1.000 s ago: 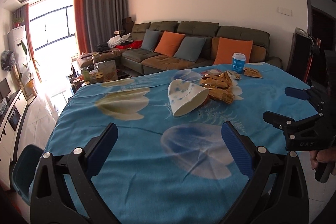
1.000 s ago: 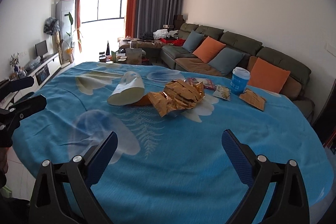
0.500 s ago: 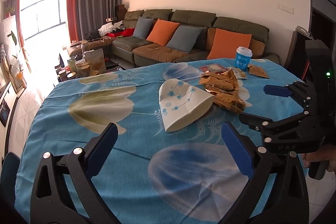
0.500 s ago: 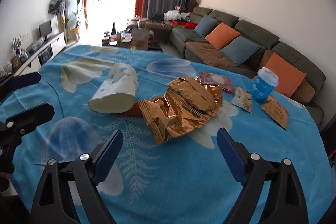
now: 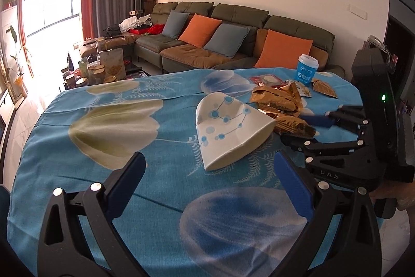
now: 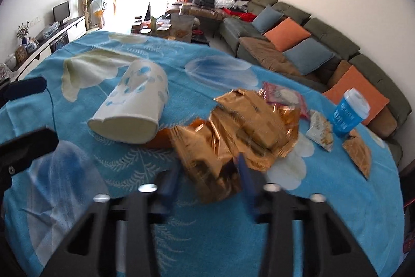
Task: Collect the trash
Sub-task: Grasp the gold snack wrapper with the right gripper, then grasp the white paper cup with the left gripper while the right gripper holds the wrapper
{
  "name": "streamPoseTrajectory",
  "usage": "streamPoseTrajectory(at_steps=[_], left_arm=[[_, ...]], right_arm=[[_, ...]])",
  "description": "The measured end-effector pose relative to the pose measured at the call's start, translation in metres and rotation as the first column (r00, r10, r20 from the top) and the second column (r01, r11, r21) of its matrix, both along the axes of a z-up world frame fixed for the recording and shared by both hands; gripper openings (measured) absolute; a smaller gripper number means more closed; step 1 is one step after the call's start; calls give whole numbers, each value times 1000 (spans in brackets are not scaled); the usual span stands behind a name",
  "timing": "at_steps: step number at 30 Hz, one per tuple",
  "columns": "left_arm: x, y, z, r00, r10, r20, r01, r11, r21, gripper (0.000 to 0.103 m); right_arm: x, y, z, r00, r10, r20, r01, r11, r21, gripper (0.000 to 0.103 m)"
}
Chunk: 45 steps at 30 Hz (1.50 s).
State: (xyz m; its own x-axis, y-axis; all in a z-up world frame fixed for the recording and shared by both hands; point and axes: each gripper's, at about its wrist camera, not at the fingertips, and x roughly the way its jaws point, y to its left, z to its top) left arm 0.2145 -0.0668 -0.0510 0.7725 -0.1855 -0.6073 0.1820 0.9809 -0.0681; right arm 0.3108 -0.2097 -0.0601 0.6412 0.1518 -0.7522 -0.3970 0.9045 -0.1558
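Gold foil wrappers [image 6: 241, 129] lie in a crinkly heap on my table, which has a blue flowered cloth [image 6: 135, 168] over it. My right gripper [image 6: 207, 181] is down low at the near edge of that heap. Its blue pads [image 6: 245, 175] stand on either side of the closest wrapper, with a gap between them, and they are blurry, so I cannot tell if they have squeezed it. My left gripper [image 5: 207, 173] hangs over the cloth with its fingers [image 5: 129, 174] spread wide and nothing between them. Just past it lies a white paper cup with blue dots [image 5: 228, 126], tipped on its side and squashed flat. I cannot see inside it from here. The gold heap touches the cup's open end. Farther back stands a blue cup with a white lid [image 6: 348, 110], upright and closed, so what is in it is hidden. Near that cup are a red and white packet [image 6: 282, 95], a small pale snack bag [image 6: 320, 131] and a flat brown wrapper [image 6: 356, 151]. Behind the table runs a long green sofa [image 5: 241, 27] with orange and blue cushions.
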Motion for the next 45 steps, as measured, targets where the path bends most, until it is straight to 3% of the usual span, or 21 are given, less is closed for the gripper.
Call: streamPoseTrajectory(at_steps=[5, 10, 18, 30, 33, 45], left_arm=[[9, -5, -1, 1000, -11, 1, 11, 1000, -1, 97], [17, -20, 0, 999, -44, 5, 44, 999, 18, 97], [28, -49, -1, 996, -95, -1, 95, 994, 49, 97], [59, -87, -8, 993, -114, -12, 114, 975, 189, 96], [67, -85, -13, 994, -100, -45, 106, 977, 185, 71], [62, -61, -9, 998, -60, -33, 63, 994, 94, 41]], right_arm=[[-8, -9, 0, 1000, -6, -3, 6, 999, 33, 21], [-23, -24, 8, 1000, -19, 8, 19, 996, 90, 18], [-42, -64, 22, 997, -78, -12, 78, 959, 272, 16], [-76, -108, 25, 986, -163, -21, 158, 906, 392, 16], [-77, -110, 24, 987, -161, -23, 156, 900, 407, 16], [-81, -110, 24, 987, -158, -14, 149, 892, 426, 16]])
